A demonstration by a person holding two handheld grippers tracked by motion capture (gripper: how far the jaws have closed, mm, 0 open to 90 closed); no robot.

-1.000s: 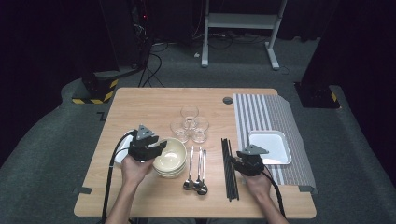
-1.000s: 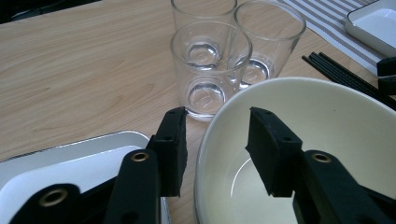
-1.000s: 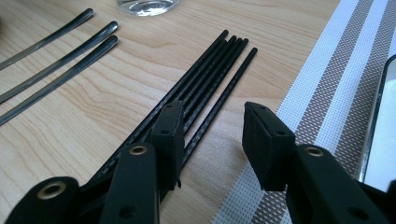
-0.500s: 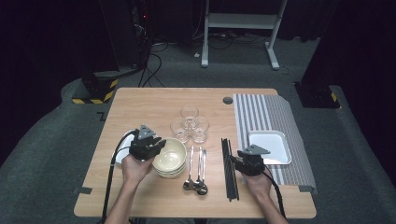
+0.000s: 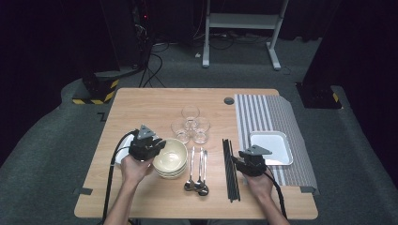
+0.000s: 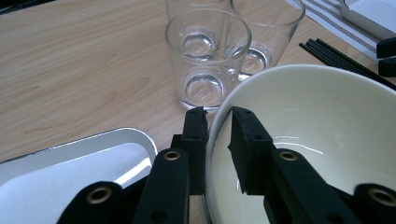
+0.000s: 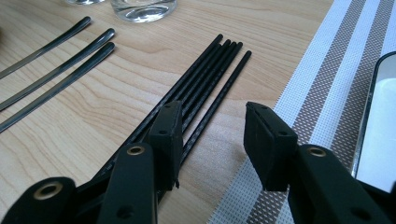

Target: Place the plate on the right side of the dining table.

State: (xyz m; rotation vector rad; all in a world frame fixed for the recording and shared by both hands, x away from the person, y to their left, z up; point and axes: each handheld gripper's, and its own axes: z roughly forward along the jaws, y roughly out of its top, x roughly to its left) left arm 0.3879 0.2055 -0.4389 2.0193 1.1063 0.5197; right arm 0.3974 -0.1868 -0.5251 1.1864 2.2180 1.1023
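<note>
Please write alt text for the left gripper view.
The left claw straddles the rim of a cream bowl, its jaws having just been closing. Two clear glasses stand behind on the wooden table; a white tray lies at left.

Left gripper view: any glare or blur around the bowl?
Left gripper view: sharp; bright streaks of glare inside the bowl, its rim between the fingers; glasses crisp with highlights. High view: table evenly lit, surroundings dark.
</note>
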